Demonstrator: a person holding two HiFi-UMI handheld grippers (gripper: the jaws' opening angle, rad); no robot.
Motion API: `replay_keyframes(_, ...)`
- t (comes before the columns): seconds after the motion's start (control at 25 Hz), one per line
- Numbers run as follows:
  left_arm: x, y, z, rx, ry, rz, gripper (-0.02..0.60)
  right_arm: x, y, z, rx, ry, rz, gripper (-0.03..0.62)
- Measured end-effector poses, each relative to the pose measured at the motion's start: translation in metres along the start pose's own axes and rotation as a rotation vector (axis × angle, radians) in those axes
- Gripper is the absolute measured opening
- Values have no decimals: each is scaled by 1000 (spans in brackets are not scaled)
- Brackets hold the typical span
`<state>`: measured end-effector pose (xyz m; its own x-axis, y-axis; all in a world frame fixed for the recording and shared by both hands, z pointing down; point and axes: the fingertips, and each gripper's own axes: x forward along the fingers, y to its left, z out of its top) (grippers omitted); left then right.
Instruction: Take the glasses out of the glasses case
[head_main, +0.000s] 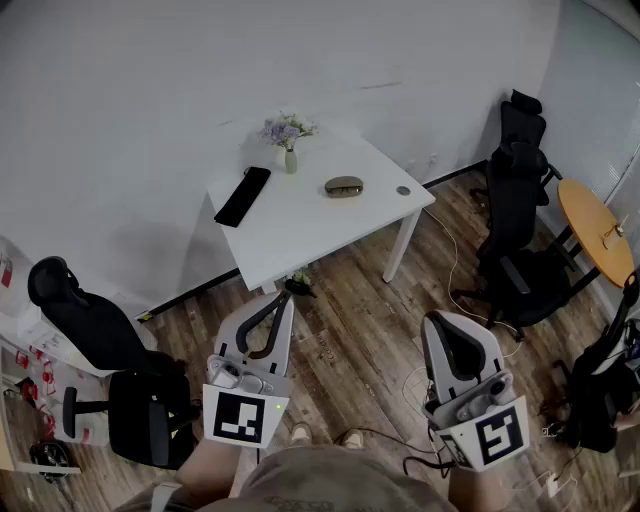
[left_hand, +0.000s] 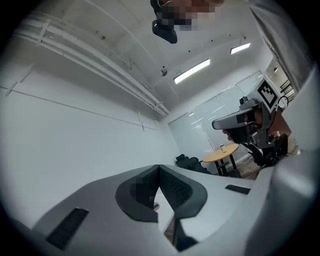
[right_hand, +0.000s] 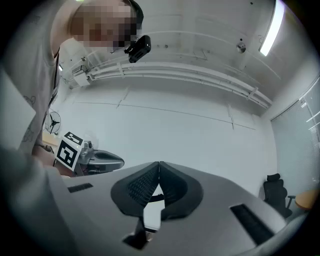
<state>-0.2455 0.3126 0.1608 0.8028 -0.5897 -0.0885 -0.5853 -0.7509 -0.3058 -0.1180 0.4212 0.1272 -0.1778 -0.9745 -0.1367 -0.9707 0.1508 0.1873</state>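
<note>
An olive-brown glasses case (head_main: 343, 186) lies closed on the white table (head_main: 300, 235), toward its far right side. No glasses are in sight. Both grippers are held over the wooden floor in front of the table, well short of the case. My left gripper (head_main: 293, 290) (left_hand: 159, 167) is just off the table's near corner, its jaws together with nothing between them. Further right, my right gripper (head_main: 437, 322) (right_hand: 159, 164) is also shut and empty. Both gripper views look at the white wall and ceiling.
On the table are also a long black flat object (head_main: 243, 196), a small vase of flowers (head_main: 288, 137) and a small round thing (head_main: 403, 190). Black office chairs stand at the left (head_main: 110, 385) and right (head_main: 515, 205). A round wooden table (head_main: 596, 230) and floor cables (head_main: 445, 270) lie to the right.
</note>
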Motion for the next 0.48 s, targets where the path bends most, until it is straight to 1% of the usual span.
replay_keyframes(0.08,2,-5,3,73,-3,-17,14,-4,-7,-1,38,-12,-24,31)
replay_keyframes(0.12,3,-7,4,93,-5,-24,14,-6,-11,-2,53,-14,-36,31)
replay_keyframes(0.28,8,-12,6,130,-9,-46,14,-8,-18,-5,65,-10,-51,31)
replay_keyframes(0.4,7,-13,5,113,-5,-47,14,-9,-17,-5,61,-9,-43,31)
replay_keyframes(0.48,7,-15,5,62,-9,-35,14,-10,-18,-6,59,-6,-36,31)
